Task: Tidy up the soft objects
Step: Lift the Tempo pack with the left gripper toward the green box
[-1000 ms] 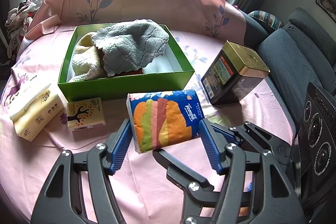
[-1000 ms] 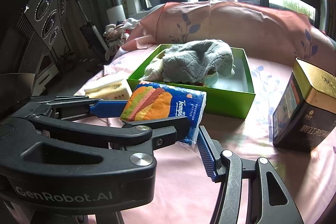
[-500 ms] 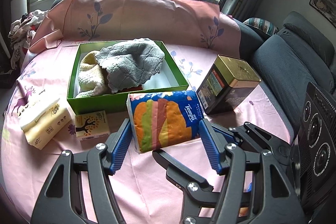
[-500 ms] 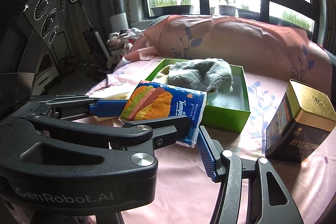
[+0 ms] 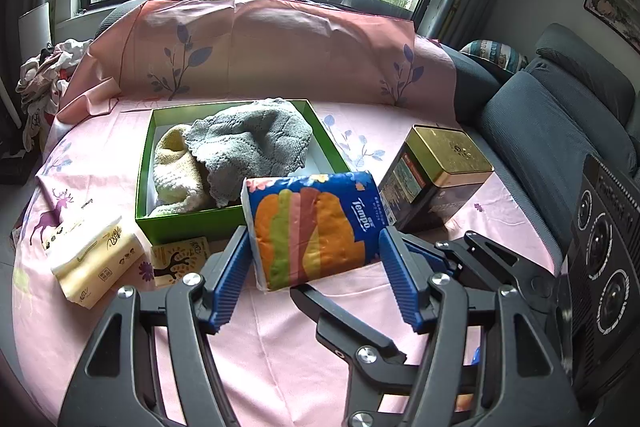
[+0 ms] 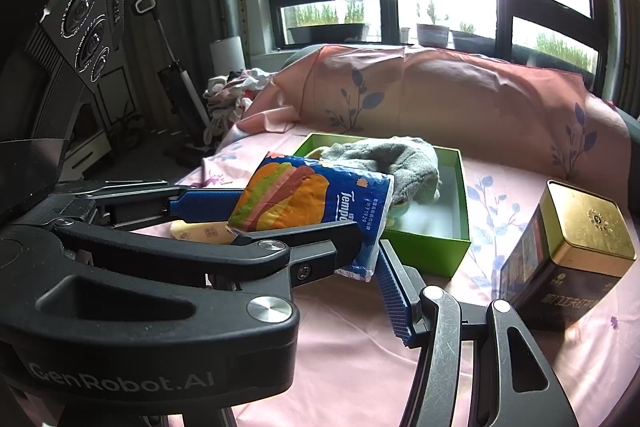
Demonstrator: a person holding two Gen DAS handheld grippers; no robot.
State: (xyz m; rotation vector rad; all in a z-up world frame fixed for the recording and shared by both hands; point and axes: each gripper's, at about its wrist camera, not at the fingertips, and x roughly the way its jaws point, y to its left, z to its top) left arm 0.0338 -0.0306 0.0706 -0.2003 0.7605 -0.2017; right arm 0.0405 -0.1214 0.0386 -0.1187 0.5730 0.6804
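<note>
A blue and orange Tempo tissue pack (image 5: 316,227) is held up off the pink cloth; it also shows in the right wrist view (image 6: 316,203). My left gripper (image 5: 312,283) and my right gripper (image 6: 280,251) both close on it, blue pads against its sides. Behind it stands a green box (image 5: 188,223) holding a grey knit cloth (image 5: 252,143) and a cream towel (image 5: 176,171). The box (image 6: 432,251) and grey cloth (image 6: 396,163) also show in the right wrist view.
A yellow tissue pack (image 5: 96,263) and a small yellow tree-print packet (image 5: 180,259) lie left of the green box. A gold-lidded dark tin (image 5: 436,175) stands to the right, also in the right wrist view (image 6: 572,251). A grey sofa (image 5: 552,131) lies beyond.
Both grippers have risen with the Tempo pack; the box, tin and cloth look smaller and lower. The grip on the pack is unchanged.
</note>
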